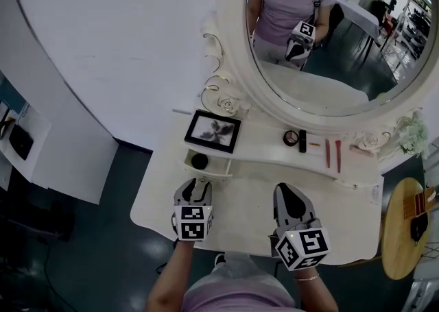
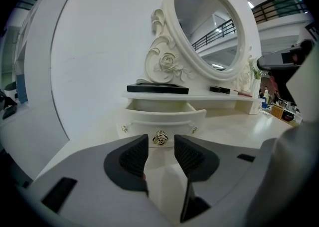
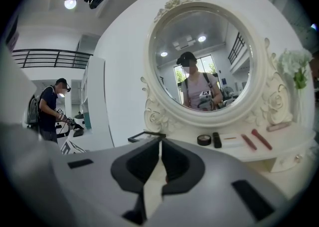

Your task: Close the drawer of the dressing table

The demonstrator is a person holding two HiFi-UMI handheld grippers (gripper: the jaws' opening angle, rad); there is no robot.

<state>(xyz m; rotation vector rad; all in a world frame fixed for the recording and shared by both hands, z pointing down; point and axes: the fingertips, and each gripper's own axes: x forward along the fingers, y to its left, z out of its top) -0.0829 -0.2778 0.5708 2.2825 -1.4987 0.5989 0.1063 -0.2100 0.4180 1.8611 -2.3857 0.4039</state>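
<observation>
Drawer (image 2: 164,117) is not yet pushed in: left gripper (image 2: 160,147), jaws apart, faces its knob (image 2: 160,139) (right gripper (image 3: 160,146) has jaws together, empty).

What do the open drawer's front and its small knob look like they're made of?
Drawer front: probably painted wood or moulded board, cream with a satin finish, judging by its soft, even sheen. Knob: likely metal, pale gold, showing bright glints.
</observation>
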